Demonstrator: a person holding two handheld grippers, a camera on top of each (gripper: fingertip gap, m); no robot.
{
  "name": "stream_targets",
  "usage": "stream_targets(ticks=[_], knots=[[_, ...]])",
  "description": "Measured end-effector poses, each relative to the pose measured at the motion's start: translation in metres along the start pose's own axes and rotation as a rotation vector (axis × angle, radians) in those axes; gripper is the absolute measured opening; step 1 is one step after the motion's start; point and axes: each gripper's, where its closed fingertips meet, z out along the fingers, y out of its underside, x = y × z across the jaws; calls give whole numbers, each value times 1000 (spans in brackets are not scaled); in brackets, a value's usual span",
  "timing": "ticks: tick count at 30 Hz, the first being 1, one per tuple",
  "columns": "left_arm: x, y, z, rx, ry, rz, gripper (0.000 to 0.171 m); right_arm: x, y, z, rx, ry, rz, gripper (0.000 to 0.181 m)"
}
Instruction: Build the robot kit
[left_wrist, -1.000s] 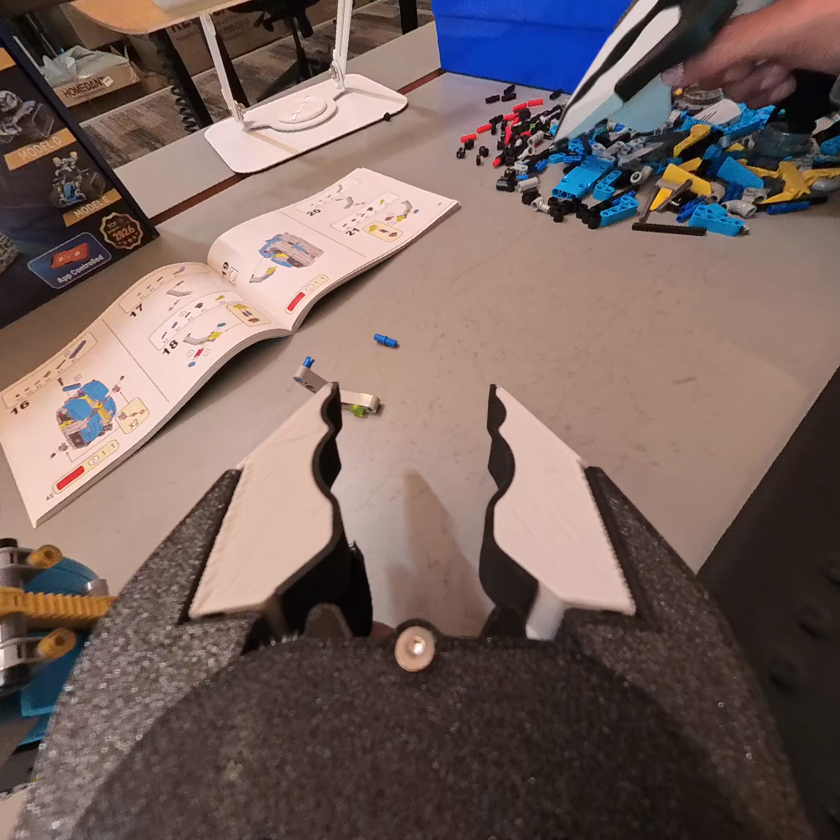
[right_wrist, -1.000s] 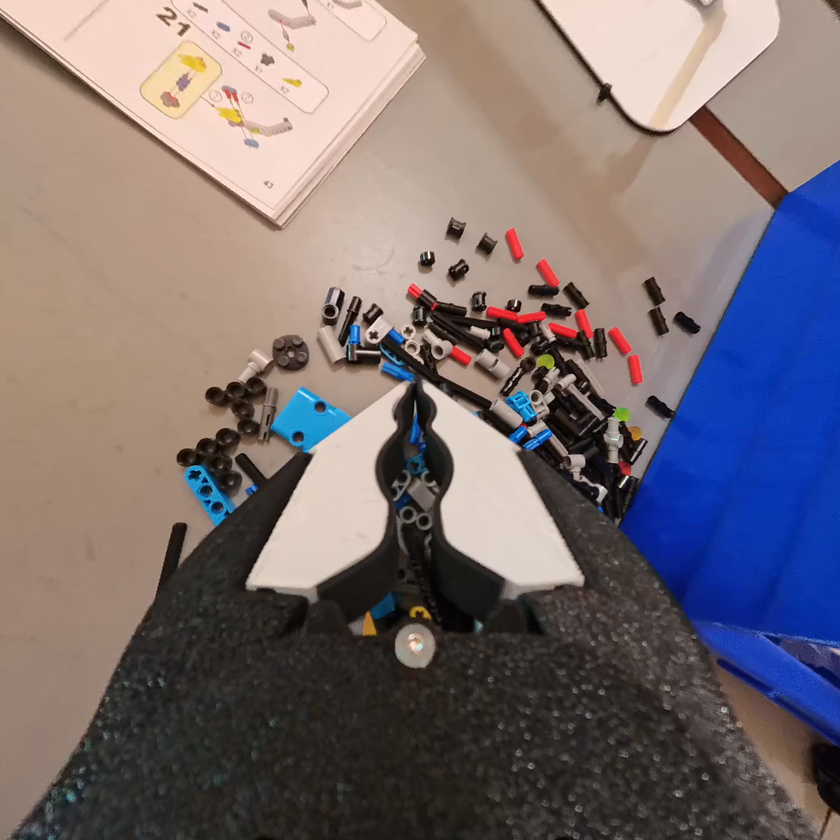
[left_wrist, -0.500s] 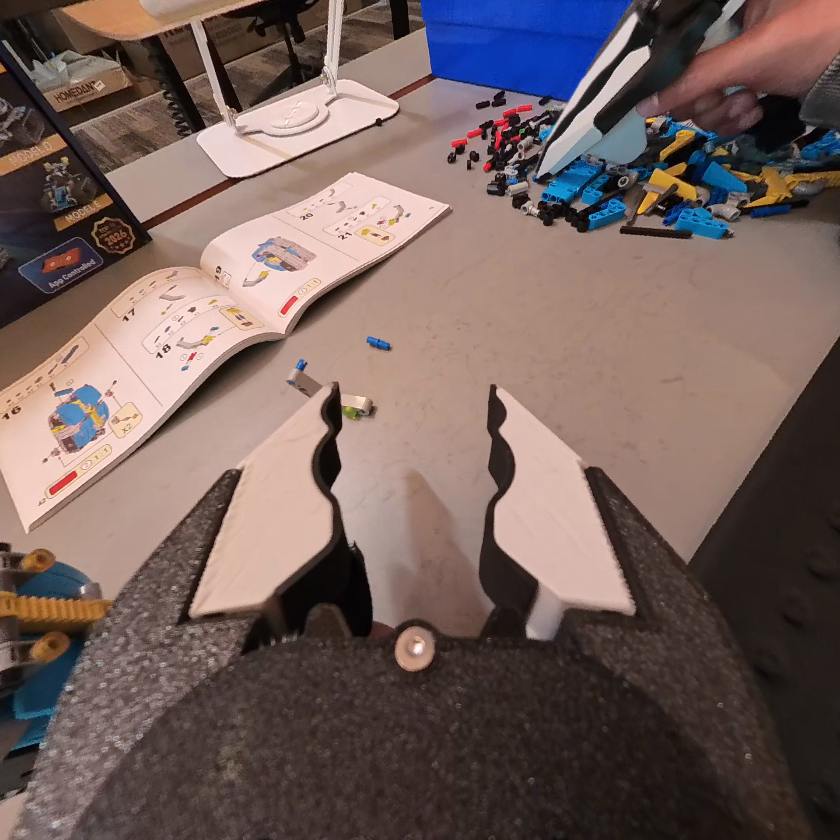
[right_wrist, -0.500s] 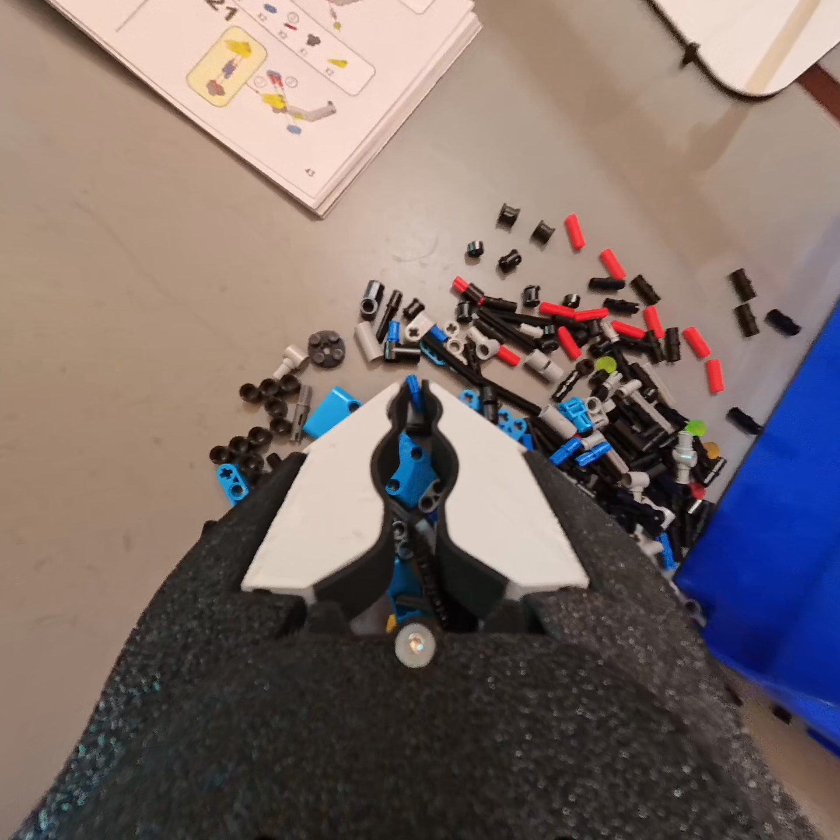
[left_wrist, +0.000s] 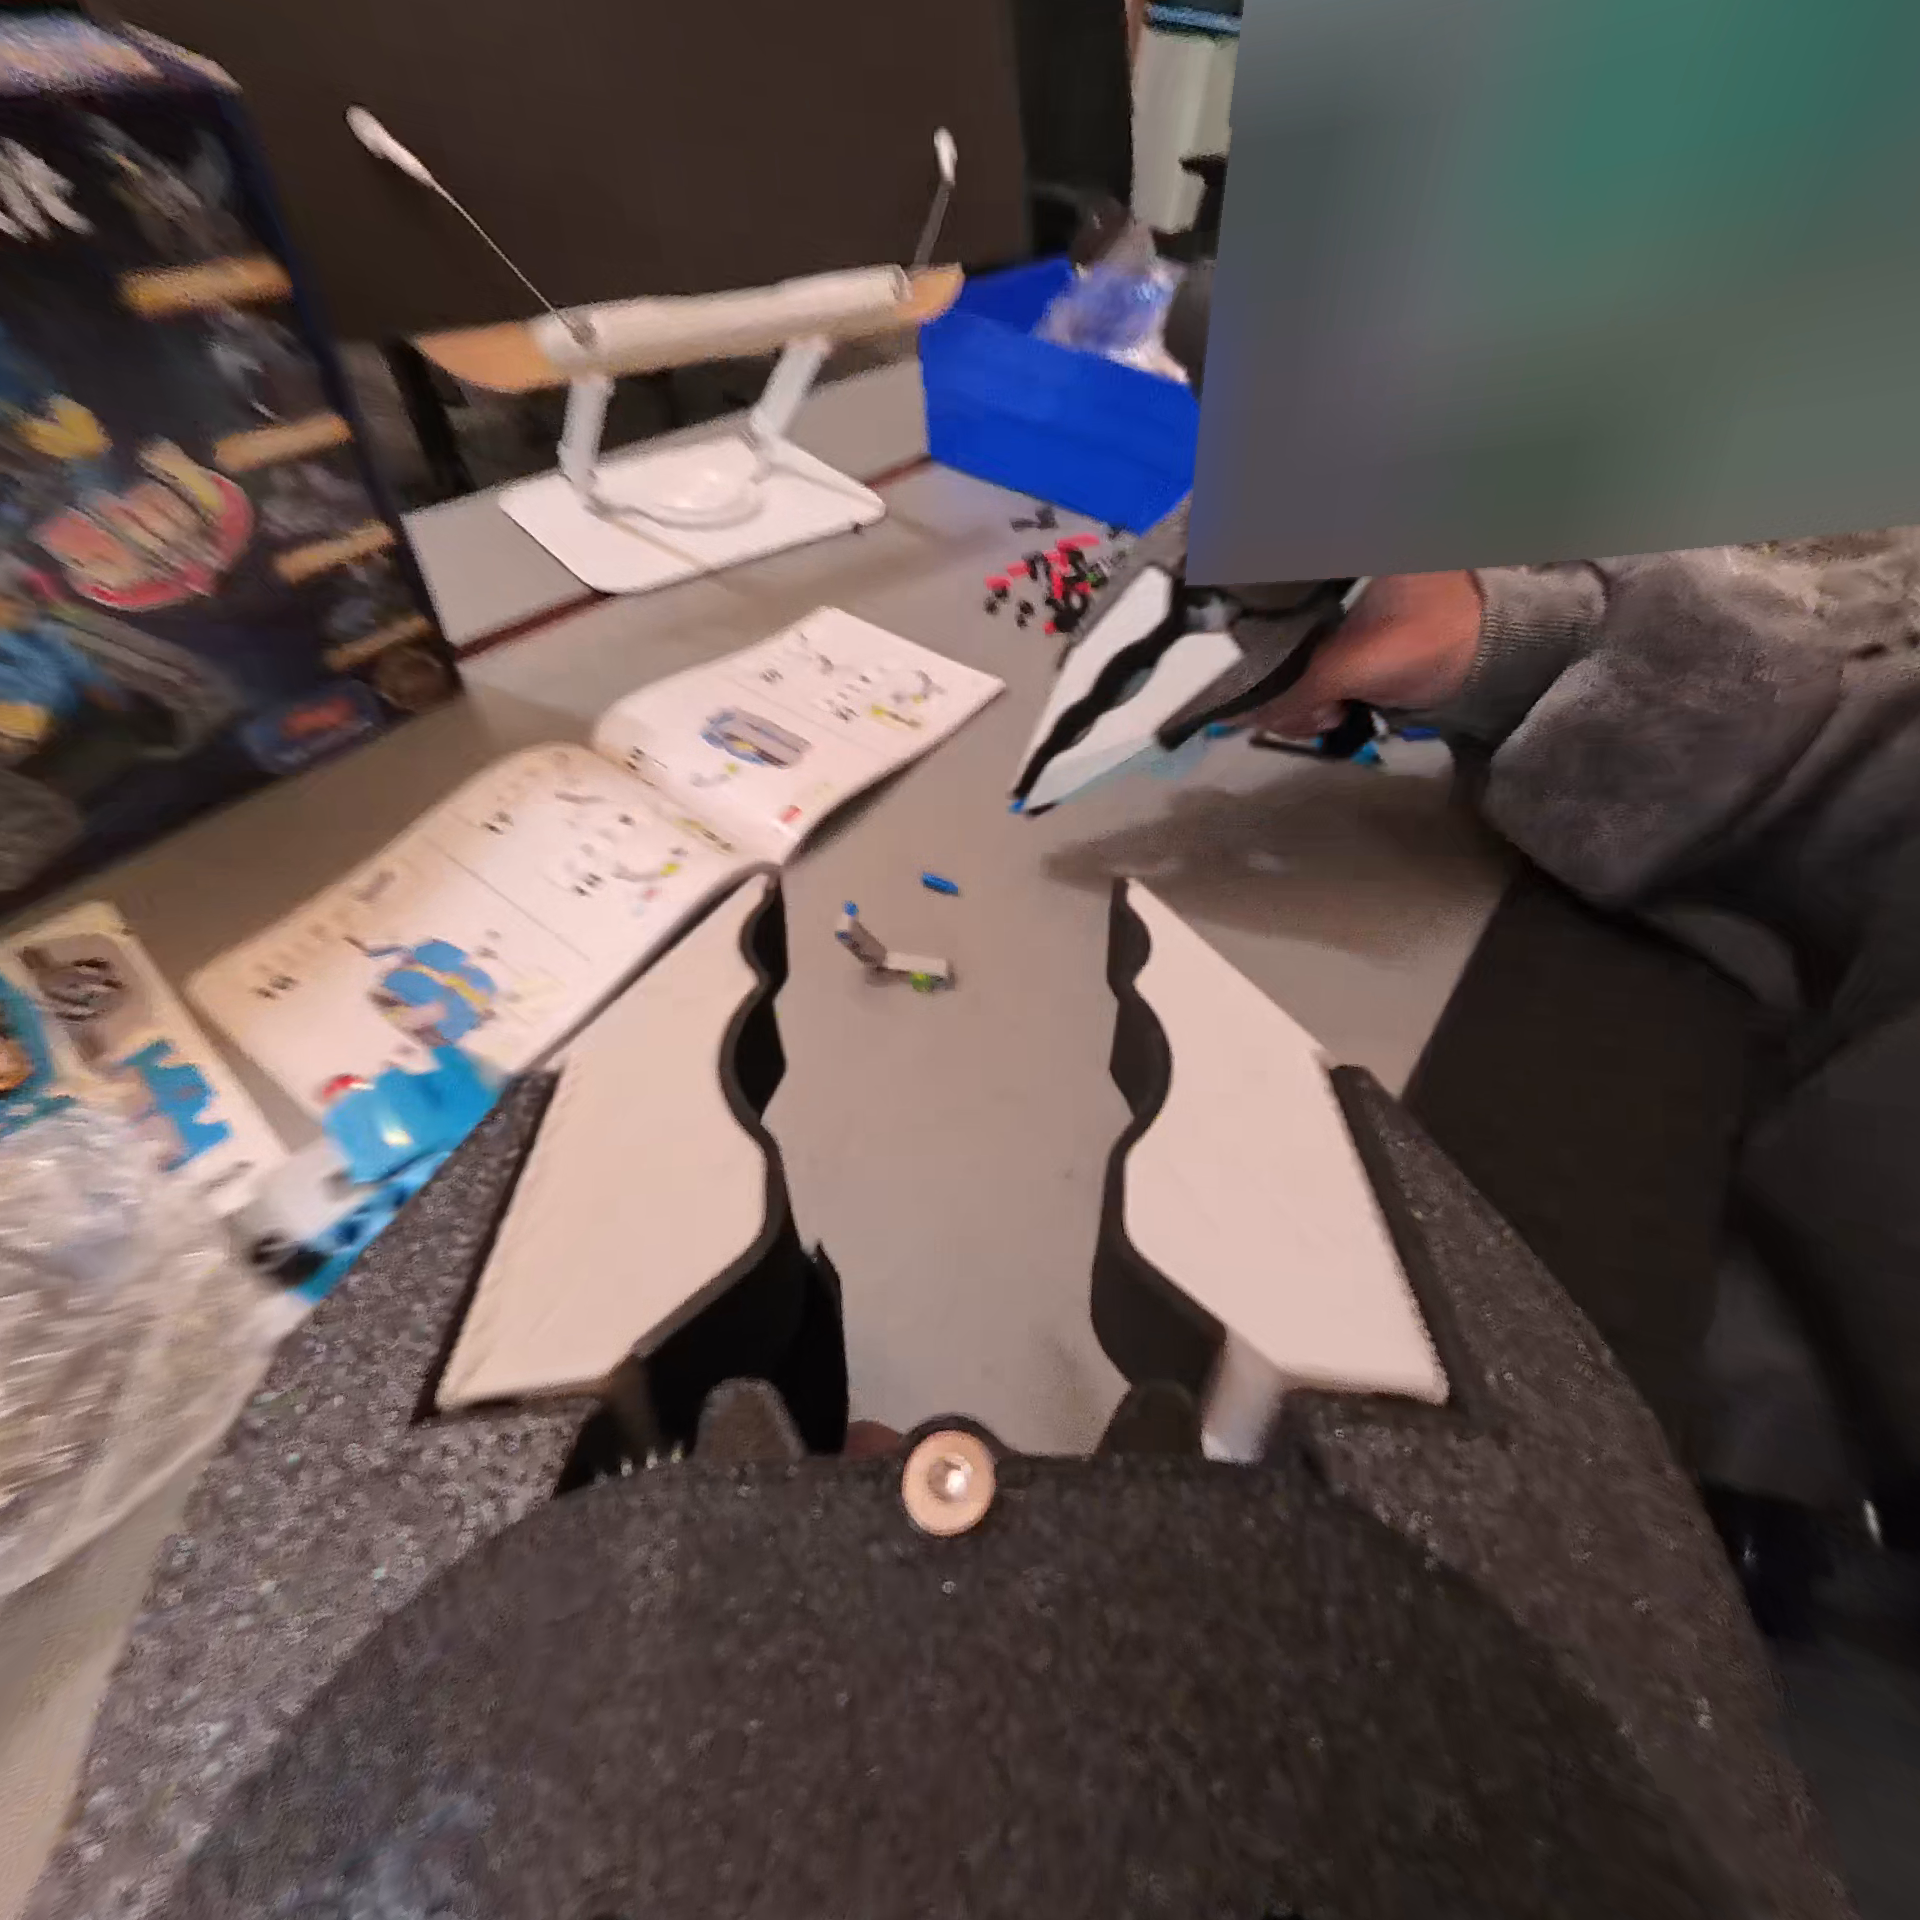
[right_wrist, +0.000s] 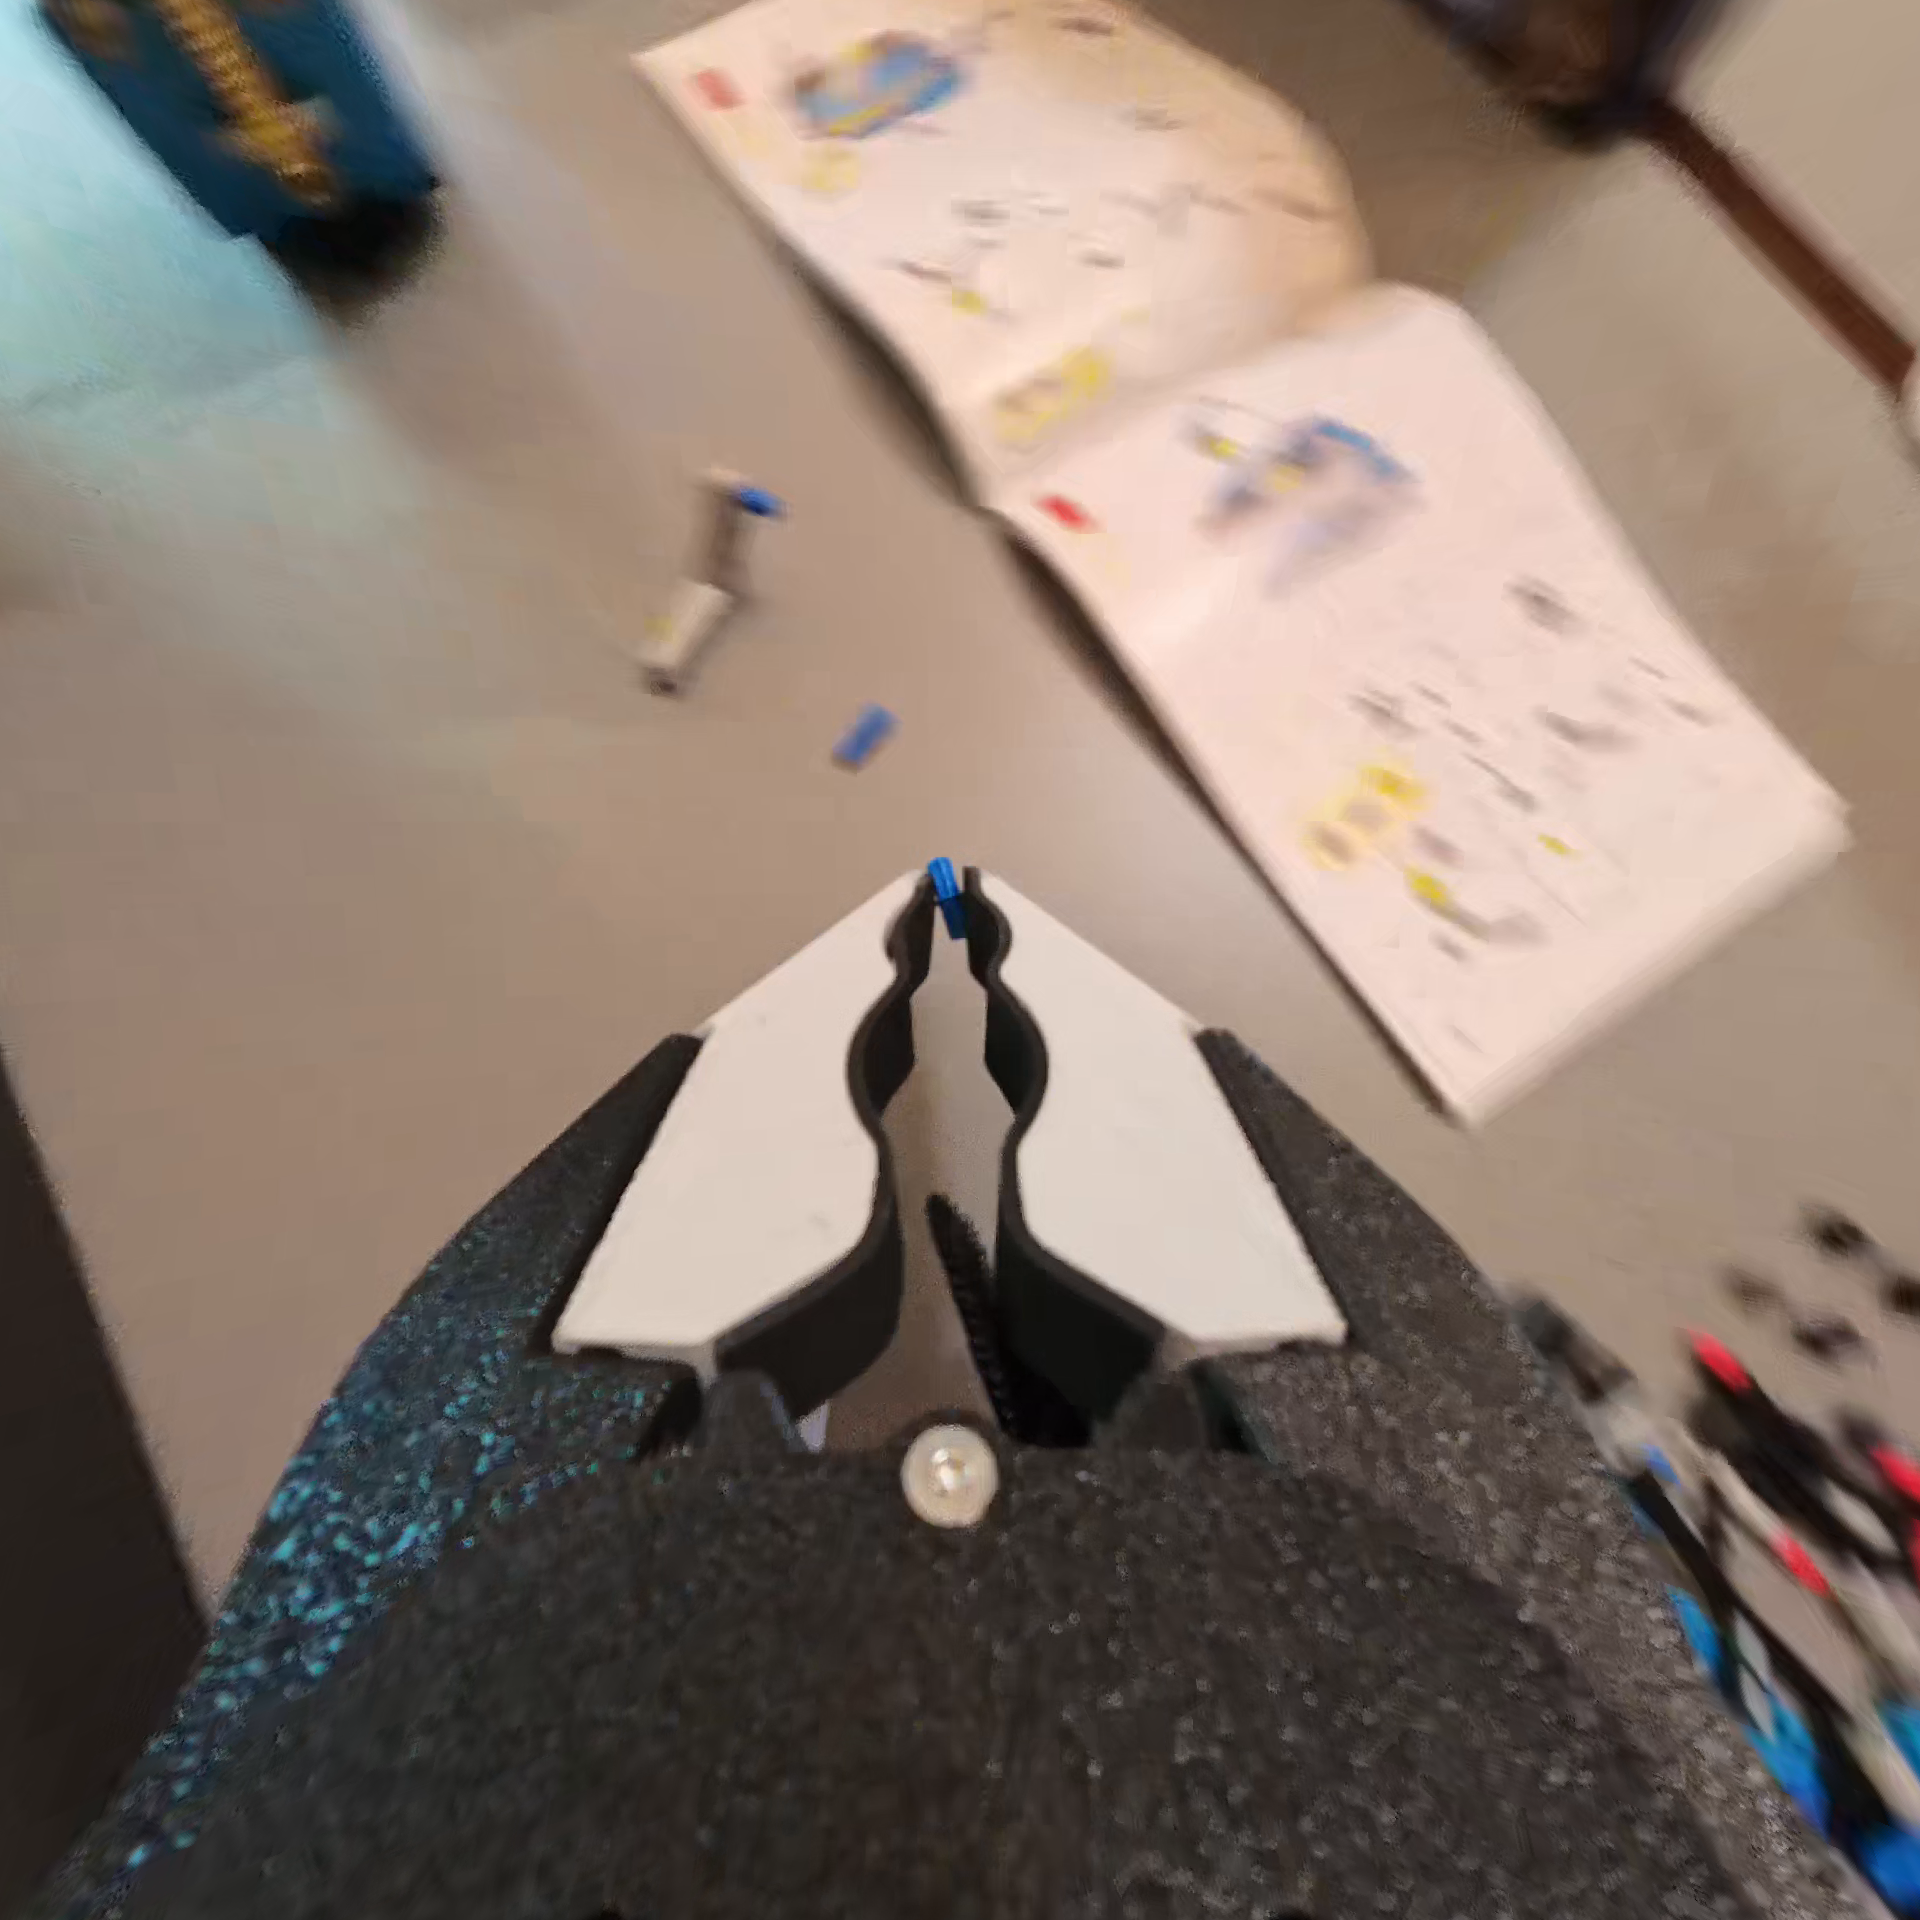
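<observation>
Grey tabletop, dark wall behind, cluttered workroom.

From my left feed the grey table (left_wrist: 935, 1143) fills the middle; a dark brown wall panel (left_wrist: 644, 156) sits at 12 o'clock. White desk lamp (left_wrist: 707, 416) stands at 11 o'clock on a flat base, a wood-topped desk (left_wrist: 488, 358) behind it. Blue bin (left_wrist: 1049, 416) at 1 o'clock. Dark printed box (left_wrist: 156, 468) upright at 10 o'clock. Light is soft and even; much is motion-blurred.

White fingers (left_wrist: 644, 1174) with black wavy pads, speckled foam body, grey sleeve (left_wrist: 1662, 727).
</observation>
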Motion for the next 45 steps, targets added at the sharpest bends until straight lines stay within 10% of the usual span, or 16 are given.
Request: stream_targets(ticks=[5, 14, 18, 24, 45], knots=[[34, 52, 48, -122, 82, 43, 62, -56, -9, 47, -72, -50, -141, 5], [65, 85, 89, -158, 233, 148, 60, -52, -10, 45, -28, -68, -91, 25], [77, 77, 96, -87, 263, 243, 59, 30, -6, -16, 55, 198, -33, 25], [92, 73, 84, 3, 287, 361, 59, 147, 92, -111, -9, 447, 301, 22], [105, 83, 77, 10, 297, 521, 60, 148, 133, -79, -167, 385, 371, 16]])
